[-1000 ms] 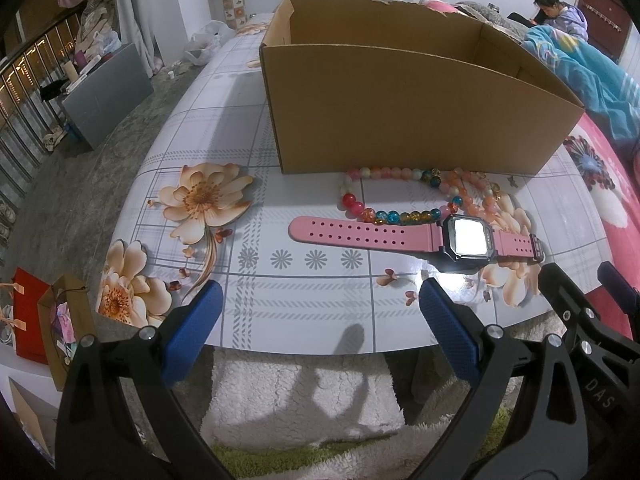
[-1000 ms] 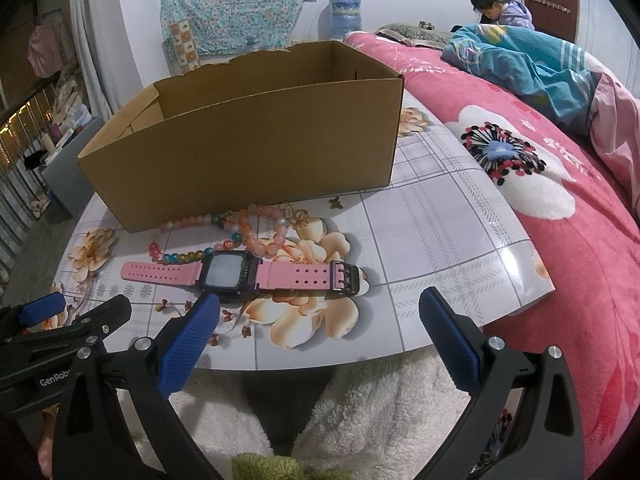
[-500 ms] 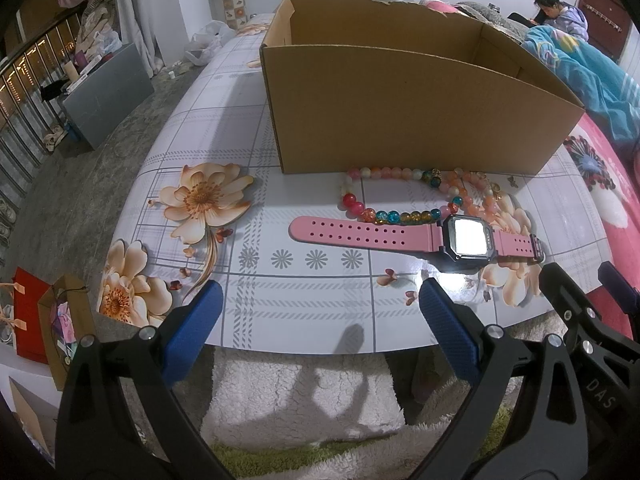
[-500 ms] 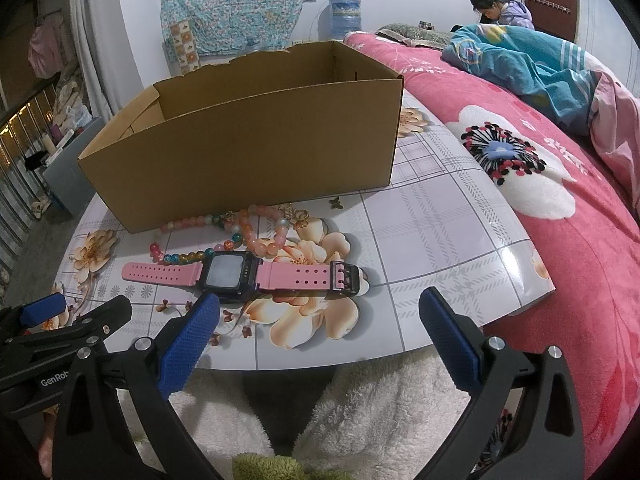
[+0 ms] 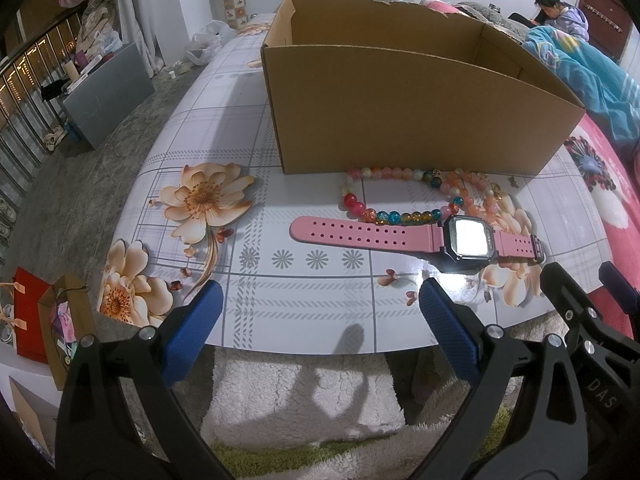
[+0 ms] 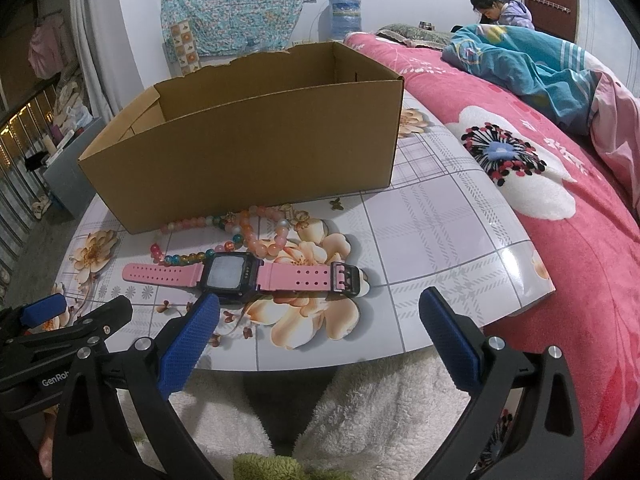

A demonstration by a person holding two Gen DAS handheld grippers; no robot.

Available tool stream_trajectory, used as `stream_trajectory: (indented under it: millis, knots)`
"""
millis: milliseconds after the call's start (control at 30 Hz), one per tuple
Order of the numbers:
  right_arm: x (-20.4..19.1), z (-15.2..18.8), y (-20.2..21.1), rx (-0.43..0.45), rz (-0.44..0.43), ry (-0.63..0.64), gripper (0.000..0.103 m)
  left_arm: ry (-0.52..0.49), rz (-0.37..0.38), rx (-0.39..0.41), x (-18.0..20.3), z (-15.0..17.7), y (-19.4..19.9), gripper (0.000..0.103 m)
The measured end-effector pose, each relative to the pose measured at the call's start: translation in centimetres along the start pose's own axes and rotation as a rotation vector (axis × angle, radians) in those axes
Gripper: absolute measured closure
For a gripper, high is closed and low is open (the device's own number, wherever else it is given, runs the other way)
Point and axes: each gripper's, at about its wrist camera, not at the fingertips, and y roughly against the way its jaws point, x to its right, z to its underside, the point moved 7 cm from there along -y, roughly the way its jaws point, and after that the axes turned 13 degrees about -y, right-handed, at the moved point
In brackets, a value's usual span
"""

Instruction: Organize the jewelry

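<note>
The pink digital watch [image 5: 420,238] is lying flat near the table's [image 5: 256,304] front edge, its strap touching the beaded bracelets [image 5: 404,196] that are sitting just before the empty cardboard box [image 5: 400,120]. Both the left gripper [image 5: 316,334] and the right gripper [image 6: 318,336] are hovering spread wide, holding nothing. Nothing is boxed yet; the next move is probably closing on the watch. Only the right view is showing the buckle [image 6: 346,277].

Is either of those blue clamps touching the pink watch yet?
Apart. In the left wrist view, bare table lies between the watch and both open grippers.
</note>
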Motion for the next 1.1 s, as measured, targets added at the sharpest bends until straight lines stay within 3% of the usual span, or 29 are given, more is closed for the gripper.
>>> stream_trajectory:
  millis: [633,1100]
  knots:
    - [-0.5,-0.3,0.0,0.01,-0.004,0.011,0.006,-0.001,-0.035,-0.009,-0.6,0.2,0.1,0.008]
    - [-1.1,-1.0,-0.7,0.06,-0.104,0.112,0.006,0.001,-0.082,-0.059,-1.7,0.0,-2.2,0.008]
